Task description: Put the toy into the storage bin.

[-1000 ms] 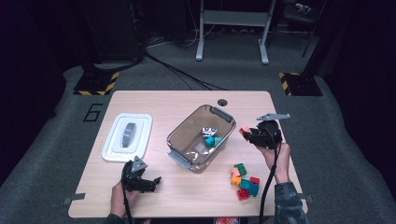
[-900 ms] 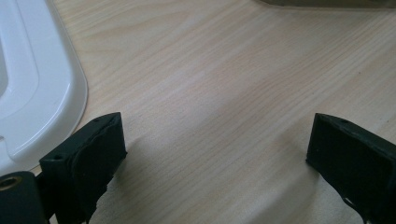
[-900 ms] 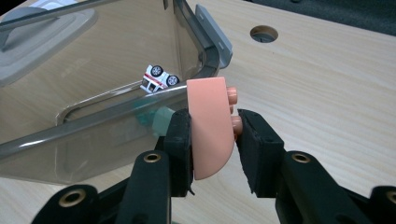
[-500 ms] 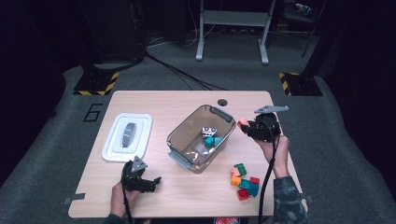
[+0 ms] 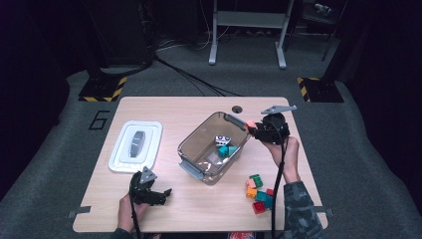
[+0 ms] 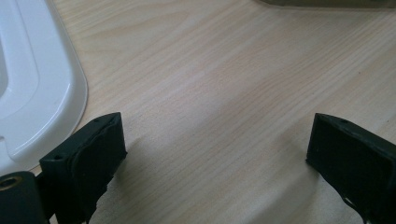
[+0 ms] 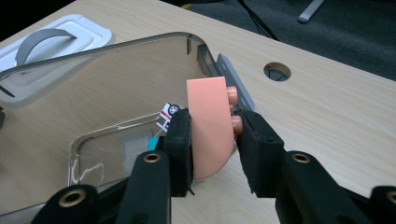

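At the far left of the table point(image 5: 199, 107) the white lid point(image 5: 135, 146) lies flat with its grey handle up, and its rounded edge sits just beside my left gripper point(image 6: 215, 154) in the left gripper view. My left gripper point(image 5: 160, 193) rests low near the table's front edge, its 2 jaws spread wide over bare wood with nothing between them. Farther right stands the clear bin point(image 5: 215, 147), holding a teal block point(image 5: 225, 150) and a small white printed block point(image 5: 222, 140). At the bin's far right corner, my right gripper point(image 5: 253, 128) is clamped on a salmon-pink block point(image 7: 210, 126), 1 pad on each side; the block has a curved edge and studs on 1 face, and hangs just above the bin's rim. Near the front right lies a pile of coloured blocks point(image 5: 260, 191).
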Action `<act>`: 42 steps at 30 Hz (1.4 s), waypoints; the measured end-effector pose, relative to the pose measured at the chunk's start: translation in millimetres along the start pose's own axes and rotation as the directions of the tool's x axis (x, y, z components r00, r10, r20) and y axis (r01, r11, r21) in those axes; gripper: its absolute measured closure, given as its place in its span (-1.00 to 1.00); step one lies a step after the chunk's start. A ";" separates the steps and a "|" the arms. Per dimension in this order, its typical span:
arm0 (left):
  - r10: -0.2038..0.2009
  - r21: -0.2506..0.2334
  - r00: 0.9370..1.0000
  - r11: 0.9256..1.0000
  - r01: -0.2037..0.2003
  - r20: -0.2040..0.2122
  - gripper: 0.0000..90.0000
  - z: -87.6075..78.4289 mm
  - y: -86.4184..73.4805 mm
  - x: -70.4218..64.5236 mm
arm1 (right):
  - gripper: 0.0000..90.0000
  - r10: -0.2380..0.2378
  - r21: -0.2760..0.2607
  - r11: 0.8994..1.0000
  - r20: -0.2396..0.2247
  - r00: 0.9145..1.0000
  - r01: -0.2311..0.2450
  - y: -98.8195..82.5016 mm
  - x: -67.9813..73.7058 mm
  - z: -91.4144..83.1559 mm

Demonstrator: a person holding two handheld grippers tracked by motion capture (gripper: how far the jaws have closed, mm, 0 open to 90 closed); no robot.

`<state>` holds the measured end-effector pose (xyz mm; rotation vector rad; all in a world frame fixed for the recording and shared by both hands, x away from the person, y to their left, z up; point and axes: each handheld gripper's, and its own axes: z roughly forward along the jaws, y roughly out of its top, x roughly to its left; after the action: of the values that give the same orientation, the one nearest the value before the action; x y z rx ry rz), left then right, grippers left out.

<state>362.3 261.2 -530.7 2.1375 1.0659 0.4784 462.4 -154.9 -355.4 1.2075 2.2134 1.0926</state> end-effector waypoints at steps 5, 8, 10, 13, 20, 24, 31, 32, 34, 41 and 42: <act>0.000 0.000 1.000 1.000 0.000 0.000 -0.90 0.0 0.0 0.0 | 0.47 -0.013 0.017 1.000 -0.025 1.000 0.014 3.7 9.6 11.7; 0.000 0.001 1.000 1.000 0.000 0.000 -0.90 -0.1 0.0 0.0 | 0.47 -0.036 0.026 0.999 -0.037 0.999 0.037 6.2 15.2 17.9; -0.005 -0.004 1.000 1.000 0.005 0.000 -0.90 0.2 0.0 -0.4 | 0.47 -0.035 0.038 0.999 -0.044 0.998 0.037 7.6 20.0 21.6; 0.000 0.000 1.000 1.000 0.000 0.000 -0.90 -0.1 0.0 0.0 | 0.46 -0.043 0.046 0.998 -0.055 0.998 0.045 7.4 25.0 29.1; -0.004 -0.003 1.000 1.000 0.004 0.000 -0.90 0.2 0.0 -0.3 | 0.46 -0.062 0.101 0.993 -0.068 0.996 0.069 0.7 33.7 44.7; -0.003 -0.003 1.000 1.000 0.003 0.000 -0.90 0.2 0.0 -0.3 | 0.46 -0.071 0.127 0.989 -0.072 0.995 0.080 -1.7 36.6 48.3; -0.003 -0.004 1.000 1.000 0.003 0.000 -0.90 0.2 -0.1 -0.3 | 0.45 -0.074 0.148 0.985 -0.071 0.995 0.084 -7.2 37.0 48.4; -0.003 -0.004 1.000 1.000 0.003 0.000 -0.90 0.2 -0.1 -0.3 | 0.45 -0.075 0.148 0.985 -0.071 0.995 0.085 -7.8 37.0 48.4; -0.004 -0.004 1.000 1.000 0.004 0.000 -0.90 0.2 -0.1 -0.4 | 0.44 -0.072 0.148 0.986 -0.074 0.995 0.082 -8.8 37.3 48.0; -0.003 -0.003 1.000 1.000 0.003 0.000 -0.90 0.2 0.0 -0.4 | 0.21 -0.075 0.142 0.986 -0.074 0.994 0.085 -10.4 38.4 44.9; -0.003 -0.003 1.000 1.000 0.003 0.000 -0.90 0.2 0.0 -0.4 | 0.16 -0.068 0.141 0.987 -0.073 0.995 0.078 -10.8 38.6 43.8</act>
<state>362.1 260.8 -530.8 2.1325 1.0678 0.4786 463.6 -106.7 -390.0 1.1520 2.4036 0.9737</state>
